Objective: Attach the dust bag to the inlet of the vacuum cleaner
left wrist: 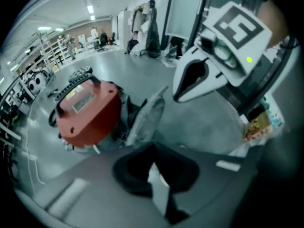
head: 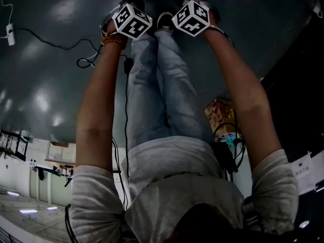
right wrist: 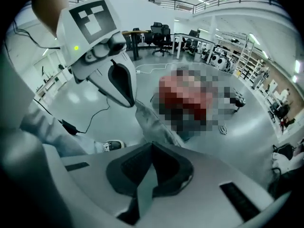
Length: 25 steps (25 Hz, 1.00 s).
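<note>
The red vacuum cleaner (left wrist: 88,110) stands on the grey floor, below and left of my left gripper (left wrist: 154,151). In the right gripper view it lies partly under a mosaic patch. A grey dust bag (left wrist: 148,115) hangs between the two grippers, and a pale strip of it runs into the shut jaws of each. My right gripper (right wrist: 151,148) pinches the bag (right wrist: 154,125) on the other side. Each gripper sees the other's white body close by: the right gripper (left wrist: 178,98) and the left gripper (right wrist: 128,103). In the head view only the marker cubes (head: 131,20) show, so the jaws and the bag are hidden.
A black cable (head: 55,44) and a white adapter (head: 9,33) lie on the floor at the left. A colourful box (head: 220,113) sits near the person's legs. A shoe (right wrist: 111,145) is right under the grippers. Office chairs (right wrist: 161,32) and shelving (left wrist: 47,51) stand far off.
</note>
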Motion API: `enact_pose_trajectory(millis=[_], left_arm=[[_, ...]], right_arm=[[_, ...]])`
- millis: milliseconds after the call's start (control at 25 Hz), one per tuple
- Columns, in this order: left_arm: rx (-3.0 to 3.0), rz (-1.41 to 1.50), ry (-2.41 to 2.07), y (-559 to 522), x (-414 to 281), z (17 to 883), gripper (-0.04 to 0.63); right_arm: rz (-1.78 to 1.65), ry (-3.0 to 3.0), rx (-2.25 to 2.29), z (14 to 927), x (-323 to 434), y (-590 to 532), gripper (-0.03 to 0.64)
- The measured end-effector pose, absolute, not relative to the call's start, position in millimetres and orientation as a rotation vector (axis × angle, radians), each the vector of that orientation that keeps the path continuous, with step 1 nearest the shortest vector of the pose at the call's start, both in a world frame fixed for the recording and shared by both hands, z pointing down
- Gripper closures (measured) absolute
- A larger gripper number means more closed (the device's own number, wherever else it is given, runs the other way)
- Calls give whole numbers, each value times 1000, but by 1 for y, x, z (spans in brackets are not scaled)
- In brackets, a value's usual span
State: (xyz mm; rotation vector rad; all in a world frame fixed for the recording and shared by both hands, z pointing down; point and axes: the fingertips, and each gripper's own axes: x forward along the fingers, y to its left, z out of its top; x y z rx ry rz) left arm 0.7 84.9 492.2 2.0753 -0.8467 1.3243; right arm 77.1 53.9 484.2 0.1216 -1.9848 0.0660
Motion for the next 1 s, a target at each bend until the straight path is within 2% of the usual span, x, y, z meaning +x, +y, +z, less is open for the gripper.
enact_pose_trajectory(millis=[280, 1000], left_arm=[[2069, 1243, -872, 87, 32, 487, 592], [2036, 1244, -872, 101, 20, 494, 592]], right_arm=[[88, -2029, 141, 480, 62, 78, 606], [76, -2039, 124, 484, 55, 84, 606]])
